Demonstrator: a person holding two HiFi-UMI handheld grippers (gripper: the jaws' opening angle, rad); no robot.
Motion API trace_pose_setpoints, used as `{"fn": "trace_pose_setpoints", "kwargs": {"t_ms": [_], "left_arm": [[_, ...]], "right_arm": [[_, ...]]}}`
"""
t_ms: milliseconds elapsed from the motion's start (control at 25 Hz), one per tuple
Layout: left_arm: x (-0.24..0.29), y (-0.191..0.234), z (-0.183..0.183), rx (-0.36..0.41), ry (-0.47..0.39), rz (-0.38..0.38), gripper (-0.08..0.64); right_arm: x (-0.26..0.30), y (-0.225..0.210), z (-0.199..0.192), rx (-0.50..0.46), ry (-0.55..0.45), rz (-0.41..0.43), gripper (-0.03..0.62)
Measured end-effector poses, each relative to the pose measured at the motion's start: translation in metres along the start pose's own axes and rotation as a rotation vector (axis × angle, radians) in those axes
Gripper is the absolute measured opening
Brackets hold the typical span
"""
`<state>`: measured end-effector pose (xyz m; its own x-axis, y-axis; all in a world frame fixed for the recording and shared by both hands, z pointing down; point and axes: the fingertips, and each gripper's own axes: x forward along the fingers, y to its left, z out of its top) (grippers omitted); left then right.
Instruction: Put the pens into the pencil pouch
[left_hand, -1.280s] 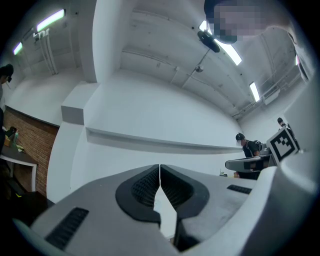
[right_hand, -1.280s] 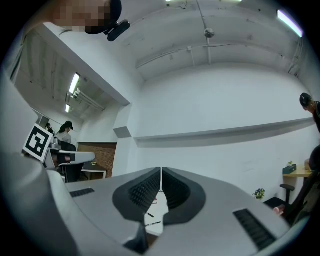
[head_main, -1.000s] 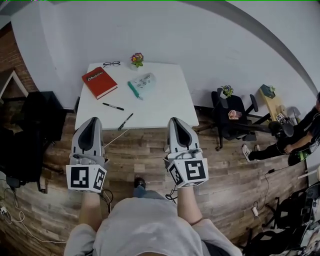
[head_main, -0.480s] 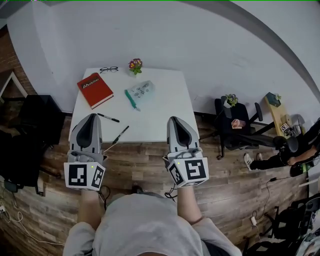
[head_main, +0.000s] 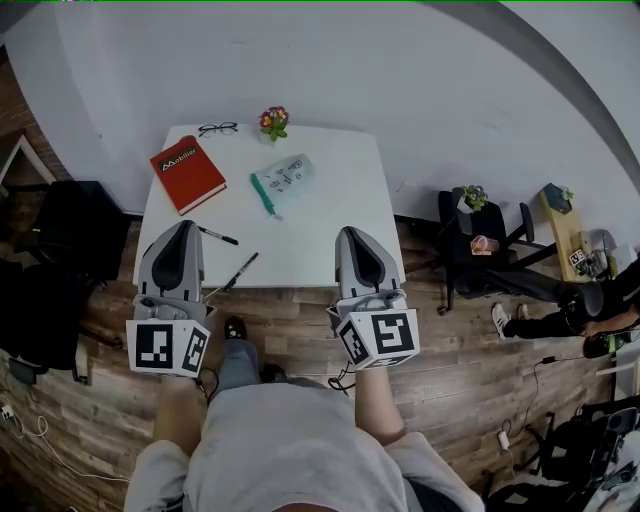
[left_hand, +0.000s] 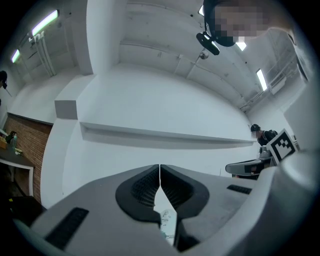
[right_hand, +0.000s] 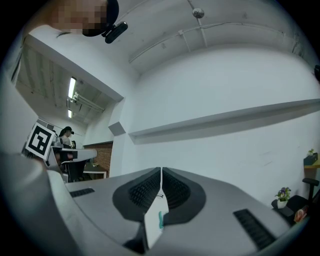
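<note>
A white bench (head_main: 330, 215) stands against the wall, with everything on it untouched and the person standing just short of its near edge. The left gripper (head_main: 182, 228) and right gripper (head_main: 358, 232) are held side by side, both with jaws clenched and empty, probably because no pick has begun. A red book (head_main: 188, 174) sits at the back left, clear of the working area. The pencil pouch (head_main: 283, 178) lies flat mid-bench; whether it is unzipped cannot be told. Two black pens (head_main: 218, 236) (head_main: 241, 270) lie loose near the front left, well apart from the pouch and nearest the left gripper, the likelier one to reach first.
</note>
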<state>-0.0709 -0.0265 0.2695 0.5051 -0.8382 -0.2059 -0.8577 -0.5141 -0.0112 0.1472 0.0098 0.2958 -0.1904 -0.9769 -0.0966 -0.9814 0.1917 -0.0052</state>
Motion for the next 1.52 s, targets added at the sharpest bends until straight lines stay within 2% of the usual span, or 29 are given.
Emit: {"fn": "trace_pose_setpoints", "kwargs": {"t_ms": [480, 800, 1000, 1200, 1520], "left_arm": [[0.090, 0.057, -0.010, 0.000, -0.006, -0.054, 0.028], [0.149, 0.087, -0.029, -0.011, 0.018, -0.129, 0.028], [0.180, 0.099, -0.045, -0.026, 0.044, -0.180, 0.028], [0.206, 0.109, -0.069, -0.041, 0.080, -0.231, 0.028], [0.231, 0.123, -0.108, -0.083, 0.149, -0.284, 0.028]], "right_arm": [[0.102, -0.014, -0.002, -0.008, -0.002, -0.043, 0.031], [0.164, -0.014, -0.027, -0.030, 0.076, -0.065, 0.032], [0.190, -0.014, -0.066, -0.067, 0.195, -0.082, 0.032], [0.209, -0.012, -0.121, -0.093, 0.351, -0.094, 0.032], [0.219, 0.005, -0.222, -0.165, 0.635, -0.030, 0.035]]}}
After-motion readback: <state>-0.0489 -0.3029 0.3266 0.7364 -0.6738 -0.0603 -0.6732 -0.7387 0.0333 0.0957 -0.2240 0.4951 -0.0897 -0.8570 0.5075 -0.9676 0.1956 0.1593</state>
